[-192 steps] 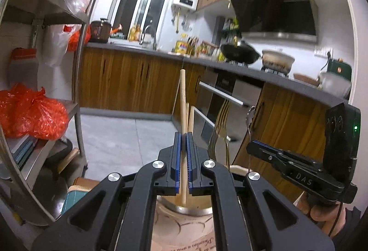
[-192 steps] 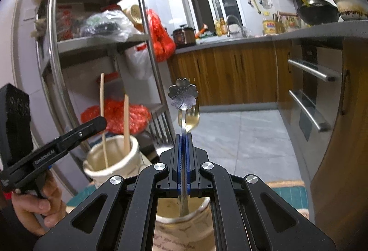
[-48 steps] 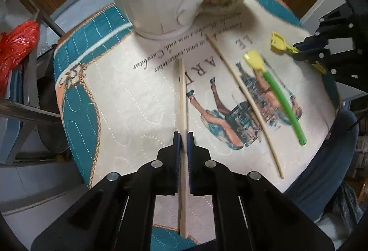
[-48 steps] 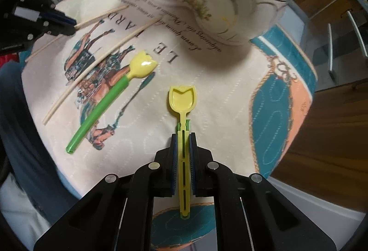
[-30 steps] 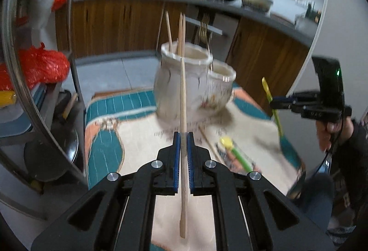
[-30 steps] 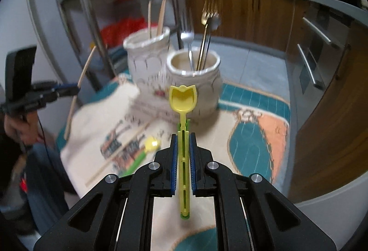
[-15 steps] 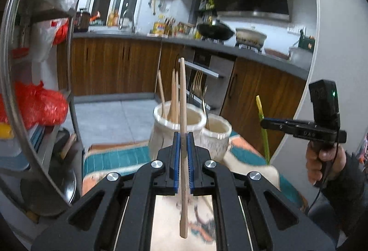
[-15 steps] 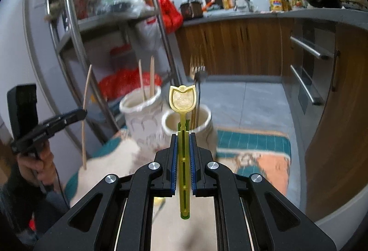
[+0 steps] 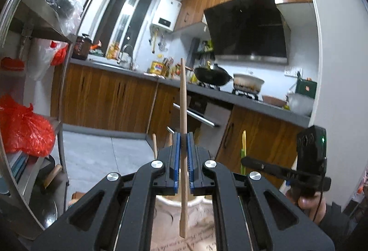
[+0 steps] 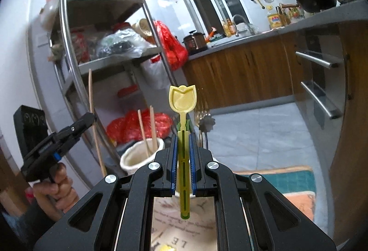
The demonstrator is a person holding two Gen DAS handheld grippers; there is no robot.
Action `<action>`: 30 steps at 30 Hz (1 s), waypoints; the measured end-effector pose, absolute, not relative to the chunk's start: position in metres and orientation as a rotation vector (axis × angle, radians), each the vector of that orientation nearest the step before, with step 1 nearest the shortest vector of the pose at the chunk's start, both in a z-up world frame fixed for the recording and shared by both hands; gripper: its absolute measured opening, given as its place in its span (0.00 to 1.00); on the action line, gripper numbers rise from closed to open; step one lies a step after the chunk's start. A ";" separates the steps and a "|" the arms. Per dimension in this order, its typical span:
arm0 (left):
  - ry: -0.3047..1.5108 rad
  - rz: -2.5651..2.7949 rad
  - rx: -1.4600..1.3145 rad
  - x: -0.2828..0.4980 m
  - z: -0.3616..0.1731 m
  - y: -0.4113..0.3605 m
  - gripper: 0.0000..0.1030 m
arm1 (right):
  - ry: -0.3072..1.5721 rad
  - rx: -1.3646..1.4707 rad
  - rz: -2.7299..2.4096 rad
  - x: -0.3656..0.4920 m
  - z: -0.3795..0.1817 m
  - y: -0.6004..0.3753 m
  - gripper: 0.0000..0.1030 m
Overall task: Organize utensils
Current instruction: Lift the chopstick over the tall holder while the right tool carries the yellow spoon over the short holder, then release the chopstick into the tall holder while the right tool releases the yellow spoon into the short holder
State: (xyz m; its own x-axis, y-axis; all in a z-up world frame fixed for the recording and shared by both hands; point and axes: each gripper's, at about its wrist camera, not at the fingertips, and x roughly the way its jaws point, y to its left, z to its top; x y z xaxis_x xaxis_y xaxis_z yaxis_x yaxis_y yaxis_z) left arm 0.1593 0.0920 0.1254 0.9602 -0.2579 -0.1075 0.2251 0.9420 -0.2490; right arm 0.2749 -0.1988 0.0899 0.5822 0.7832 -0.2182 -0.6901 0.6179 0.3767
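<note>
My left gripper (image 9: 183, 136) is shut on a wooden chopstick (image 9: 183, 113) and holds it upright above a white ceramic jar (image 9: 174, 207) that has other chopsticks (image 9: 154, 145) in it. My right gripper (image 10: 183, 136) is shut on a yellow tulip-shaped spoon (image 10: 182, 99) with a green stem, held upright. Beyond it stands the white jar (image 10: 138, 159) with two chopsticks (image 10: 147, 129), and fork and spoon handles (image 10: 205, 123) rise behind the fingers. The left gripper (image 10: 87, 118) also shows at the left of the right wrist view, and the right gripper (image 9: 250, 162) at the right of the left wrist view.
A metal shelf rack (image 10: 110, 60) with red bags (image 9: 23, 129) stands to the left. Wooden kitchen cabinets (image 9: 110, 99) and a counter with a wok (image 9: 211, 76) lie behind. The printed cloth (image 10: 184, 228) lies below the grippers.
Both grippers have lifted and tilted up, carrying the chopstick and the yellow spoon from the cloth to above the jars. The jars now sit low, close under the fingers.
</note>
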 end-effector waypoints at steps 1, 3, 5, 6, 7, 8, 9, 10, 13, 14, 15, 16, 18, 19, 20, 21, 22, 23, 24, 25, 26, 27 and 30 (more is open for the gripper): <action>0.128 -0.247 -0.245 0.160 0.127 0.093 0.05 | 0.378 0.268 0.876 0.277 0.092 -0.198 0.10; 0.094 -0.236 -0.258 0.164 0.131 0.093 0.05 | 0.361 0.257 0.866 0.278 0.095 -0.193 0.10; 0.068 -0.232 -0.260 0.168 0.135 0.092 0.05 | 0.345 0.248 0.857 0.280 0.097 -0.188 0.10; 0.051 -0.232 -0.259 0.170 0.137 0.090 0.05 | 0.340 0.245 0.849 0.281 0.097 -0.185 0.10; 0.028 -0.232 -0.253 0.171 0.139 0.088 0.05 | 0.336 0.242 0.846 0.282 0.097 -0.183 0.10; 0.017 -0.229 -0.248 0.173 0.139 0.087 0.05 | 0.334 0.243 0.848 0.283 0.096 -0.182 0.10; 0.008 -0.220 -0.239 0.176 0.140 0.085 0.05 | 0.335 0.253 0.851 0.285 0.096 -0.181 0.10; 0.006 -0.219 -0.235 0.178 0.139 0.083 0.05 | 0.333 0.261 0.853 0.286 0.096 -0.180 0.10; 0.025 -0.204 -0.216 0.191 0.131 0.077 0.05 | 0.319 0.259 0.850 0.287 0.097 -0.177 0.10; 0.038 -0.198 -0.208 0.195 0.128 0.075 0.05 | 0.314 0.255 0.846 0.288 0.097 -0.177 0.10; 0.048 -0.193 -0.202 0.197 0.124 0.074 0.05 | 0.309 0.251 0.841 0.288 0.097 -0.176 0.10; 0.073 -0.191 -0.198 0.201 0.120 0.073 0.05 | 0.302 0.245 0.827 0.289 0.096 -0.176 0.10; 0.114 -0.193 -0.202 0.205 0.112 0.072 0.05 | 0.307 0.243 0.813 0.292 0.094 -0.174 0.10; 0.139 -0.197 -0.208 0.206 0.108 0.073 0.05 | 0.315 0.241 0.809 0.294 0.092 -0.173 0.10; 0.161 -0.199 -0.210 0.207 0.105 0.073 0.05 | 0.321 0.235 0.804 0.294 0.089 -0.171 0.10; 0.187 -0.195 -0.206 0.207 0.101 0.072 0.05 | 0.330 0.226 0.803 0.295 0.087 -0.170 0.10; 0.205 -0.189 -0.198 0.205 0.098 0.072 0.05 | 0.346 0.209 0.799 0.294 0.083 -0.168 0.10; 0.224 -0.187 -0.194 0.204 0.097 0.071 0.05 | 0.358 0.193 0.797 0.293 0.080 -0.166 0.10; 0.238 -0.190 -0.193 0.202 0.095 0.072 0.05 | 0.369 0.173 0.793 0.291 0.078 -0.164 0.10; 0.245 -0.191 -0.190 0.201 0.094 0.072 0.05 | 0.378 0.158 0.788 0.289 0.076 -0.163 0.10; 0.259 -0.191 -0.183 0.198 0.094 0.072 0.05 | 0.394 0.138 0.780 0.286 0.074 -0.162 0.10; 0.276 -0.191 -0.177 0.197 0.093 0.071 0.05 | 0.412 0.118 0.769 0.285 0.071 -0.160 0.10; 0.333 -0.177 -0.167 0.199 0.090 0.071 0.05 | 0.465 0.081 0.746 0.284 0.062 -0.156 0.10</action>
State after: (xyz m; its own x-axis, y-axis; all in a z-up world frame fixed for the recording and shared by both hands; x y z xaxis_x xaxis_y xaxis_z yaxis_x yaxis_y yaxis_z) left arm 0.1990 0.0707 0.0902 0.9298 -0.1993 -0.3095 0.1443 0.9708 -0.1916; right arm 0.2837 -0.1560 0.0620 0.6384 0.6702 -0.3786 -0.6350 0.7365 0.2332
